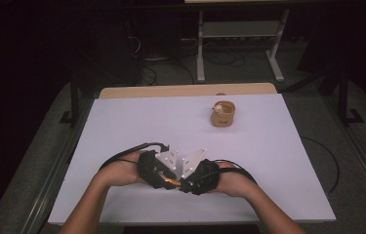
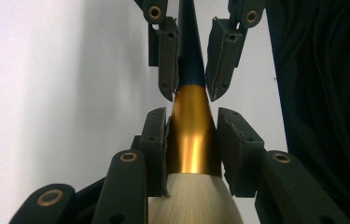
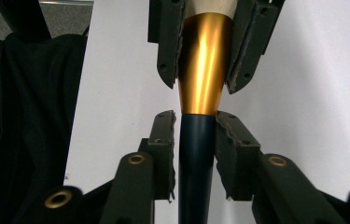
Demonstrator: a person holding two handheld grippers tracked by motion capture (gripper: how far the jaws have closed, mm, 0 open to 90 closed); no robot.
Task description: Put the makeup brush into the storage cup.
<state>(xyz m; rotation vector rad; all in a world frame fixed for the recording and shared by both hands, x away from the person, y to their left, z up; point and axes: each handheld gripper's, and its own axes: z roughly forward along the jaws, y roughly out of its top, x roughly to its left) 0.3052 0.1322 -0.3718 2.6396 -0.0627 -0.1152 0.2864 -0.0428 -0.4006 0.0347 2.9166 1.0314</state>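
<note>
A brush with pale bristles (image 2: 193, 200), a gold ferrule (image 2: 192, 140) and a dark blue handle (image 3: 196, 163) hangs level just above the table's near middle (image 1: 173, 182). My left gripper (image 1: 167, 181) is shut on the ferrule, pads pressed on both of its sides (image 2: 193, 116). Facing it tip to tip, my right gripper (image 1: 184, 185) is shut on the handle just past the ferrule (image 3: 196, 119). In the left gripper view, the right gripper (image 2: 192, 93) comes down from the top edge. The left gripper (image 3: 202, 84) does the same in the right gripper view.
A small tan holder (image 1: 223, 113) stands at the back right of the white table (image 1: 268, 161). A wooden strip (image 1: 185, 90) runs along the far edge. Black cables trail from both grippers. Dark cloth (image 2: 331, 93) hangs at the near side.
</note>
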